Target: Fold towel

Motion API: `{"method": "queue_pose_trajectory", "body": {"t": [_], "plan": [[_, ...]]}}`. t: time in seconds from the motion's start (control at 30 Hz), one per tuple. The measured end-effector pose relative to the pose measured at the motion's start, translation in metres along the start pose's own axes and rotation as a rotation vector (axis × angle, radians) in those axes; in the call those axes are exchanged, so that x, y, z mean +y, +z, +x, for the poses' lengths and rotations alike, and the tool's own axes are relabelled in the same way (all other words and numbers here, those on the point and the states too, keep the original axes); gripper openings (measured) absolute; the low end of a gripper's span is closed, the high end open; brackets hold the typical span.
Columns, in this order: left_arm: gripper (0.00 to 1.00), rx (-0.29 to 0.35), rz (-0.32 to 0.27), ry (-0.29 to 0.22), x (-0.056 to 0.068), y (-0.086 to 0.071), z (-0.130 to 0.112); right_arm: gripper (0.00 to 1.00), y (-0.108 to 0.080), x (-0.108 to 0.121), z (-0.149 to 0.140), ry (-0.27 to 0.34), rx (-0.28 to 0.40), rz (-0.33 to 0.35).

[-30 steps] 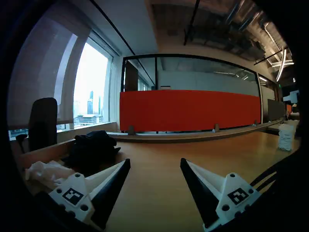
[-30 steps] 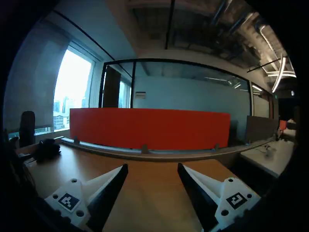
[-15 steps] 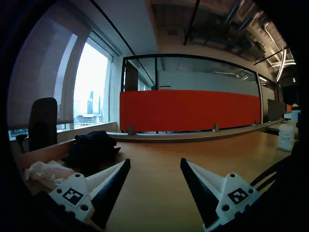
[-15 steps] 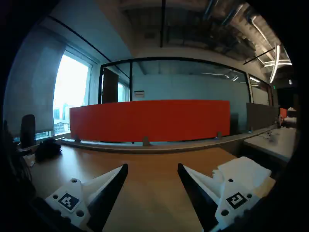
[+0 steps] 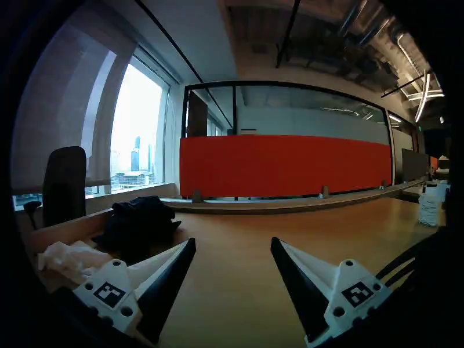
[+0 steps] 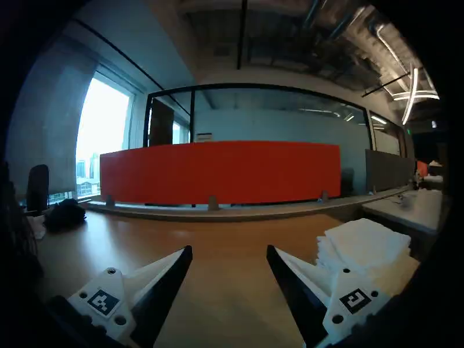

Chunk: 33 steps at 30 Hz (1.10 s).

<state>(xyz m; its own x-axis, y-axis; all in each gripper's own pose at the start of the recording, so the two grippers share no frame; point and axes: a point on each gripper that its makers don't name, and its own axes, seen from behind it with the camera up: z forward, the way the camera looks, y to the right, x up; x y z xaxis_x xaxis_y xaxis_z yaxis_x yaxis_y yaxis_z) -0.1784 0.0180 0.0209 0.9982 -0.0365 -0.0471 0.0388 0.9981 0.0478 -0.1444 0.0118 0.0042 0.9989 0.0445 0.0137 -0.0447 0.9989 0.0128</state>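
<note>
While both claws are held spread over the wooden bench, white towels lie off to either side.

From the left gripper view, the left claw [image 5: 233, 240] has its fingers wide apart with nothing between them, above the bench [image 5: 243, 223]; each finger carries a black-and-white square code tag [image 5: 110, 293]. Ahead and left of it sits a black heap of fabric [image 5: 139, 223], with a crumpled white cloth [image 5: 66, 258] nearer on the left and a black office chair [image 5: 64, 185] behind. An orange divider panel [image 5: 284, 165] closes off the far edge. From the right gripper view, the right claw [image 6: 228, 249] is likewise spread and empty, and a stack of folded white towels [image 6: 362, 243] lies just beyond its right finger. A small sign [image 6: 203, 137] on the glass wall is too small to read.
</note>
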Motion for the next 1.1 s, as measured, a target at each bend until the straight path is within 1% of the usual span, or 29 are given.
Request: {"method": "queue_pose_trajectory", "body": {"t": [0.13,0.4,0.7,0.97,1.1], "plan": [[0.96,0.000,0.000,0.000,0.000,0.000,0.000,0.99,0.002,-0.001,-0.003,0.007,0.007,0.004],[0.96,0.000,0.000,0.000,0.000,0.000,-0.001,0.99,0.006,0.001,-0.018,0.012,0.006,0.003],[0.96,0.000,0.000,0.000,0.000,0.000,-0.001,1.00,0.001,0.000,-0.017,0.002,0.022,0.000],[0.96,0.000,0.000,0.000,0.000,0.000,-0.001,1.00,-0.003,-0.004,-0.017,-0.028,0.034,0.006],[0.96,0.000,0.000,0.000,0.000,0.000,-0.002,1.00,-0.003,-0.002,-0.017,-0.028,0.035,0.003]]}}
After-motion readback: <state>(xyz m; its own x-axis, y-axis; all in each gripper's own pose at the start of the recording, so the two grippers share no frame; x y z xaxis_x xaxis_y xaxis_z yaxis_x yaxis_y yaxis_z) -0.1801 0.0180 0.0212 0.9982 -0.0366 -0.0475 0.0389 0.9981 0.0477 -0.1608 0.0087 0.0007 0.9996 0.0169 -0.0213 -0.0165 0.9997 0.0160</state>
